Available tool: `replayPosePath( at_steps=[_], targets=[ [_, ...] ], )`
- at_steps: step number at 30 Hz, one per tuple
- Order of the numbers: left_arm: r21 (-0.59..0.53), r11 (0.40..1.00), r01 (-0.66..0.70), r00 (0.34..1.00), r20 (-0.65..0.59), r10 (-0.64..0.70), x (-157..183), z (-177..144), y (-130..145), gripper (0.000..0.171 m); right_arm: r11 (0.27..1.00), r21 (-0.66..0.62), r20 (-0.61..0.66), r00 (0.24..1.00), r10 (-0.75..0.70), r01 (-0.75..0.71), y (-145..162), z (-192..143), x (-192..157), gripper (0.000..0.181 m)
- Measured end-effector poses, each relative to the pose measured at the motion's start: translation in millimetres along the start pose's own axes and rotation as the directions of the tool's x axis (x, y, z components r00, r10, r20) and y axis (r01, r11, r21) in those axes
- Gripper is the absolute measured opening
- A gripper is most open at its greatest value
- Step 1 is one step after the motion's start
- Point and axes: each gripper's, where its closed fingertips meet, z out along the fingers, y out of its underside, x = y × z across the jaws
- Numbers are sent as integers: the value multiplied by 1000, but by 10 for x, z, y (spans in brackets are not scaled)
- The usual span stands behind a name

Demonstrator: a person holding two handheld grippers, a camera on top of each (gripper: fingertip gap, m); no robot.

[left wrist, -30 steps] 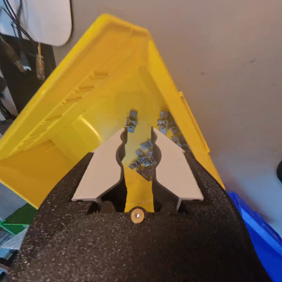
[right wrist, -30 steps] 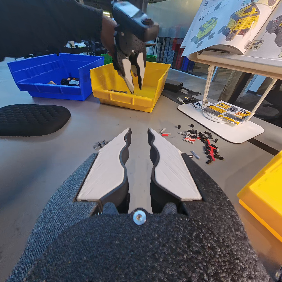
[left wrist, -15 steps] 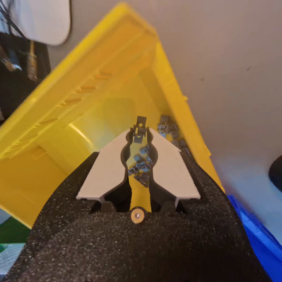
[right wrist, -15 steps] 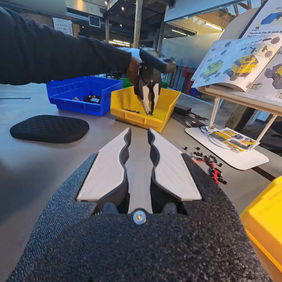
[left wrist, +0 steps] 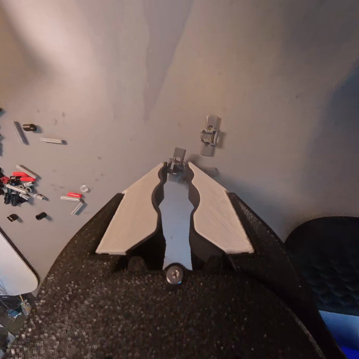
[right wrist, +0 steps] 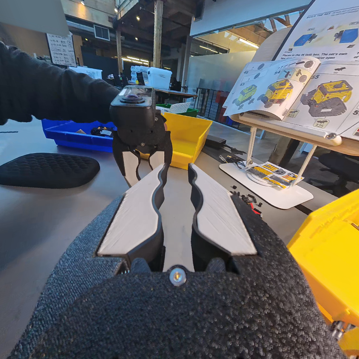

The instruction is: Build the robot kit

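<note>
Grey clip in left gripper jaws, now lifted out of bin

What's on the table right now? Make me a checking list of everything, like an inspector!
Surface: grey table, a few small marks.
Job's things: small grey track piece pinched at the left gripper tips; a matching grey piece lies apart on the table.
Clutter: loose black, red and grey pins; black pad.
Grippers: left shut on the piece; right gripper open, nothing between the fingers.
Cables: black cable beside the white stand.
Surroundings: blue bin, yellow bin, open instruction booklet.
</note>
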Motion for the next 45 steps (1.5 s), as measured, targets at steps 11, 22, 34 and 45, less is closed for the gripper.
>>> replayPosePath(
  at_steps=[11, 22, 34, 45],
  targets=[
    [-74, 916, 394, 906, 201, -374, -544, -1058, 1259, 29, 999, 2, 39, 999, -32, 32, -44, 22, -153, 21],
    [-254, 739, 624, 778, 123, -616, -383, -675, 2492, 33, 1000, -15, 38, 999, -15, 16, 22, 34, -125, 21],
    [-247, 752, 611, 791, 154, -592, -443, -757, 2489, 13, 1000, -17, 37, 999, -14, 15, 37, 38, -121, 21],
    [73, 946, 317, 928, 181, -325, -477, -1081, 555, 14, 999, -35, 39, 999, -20, 21, 74, 54, -132, 22]
  ],
)
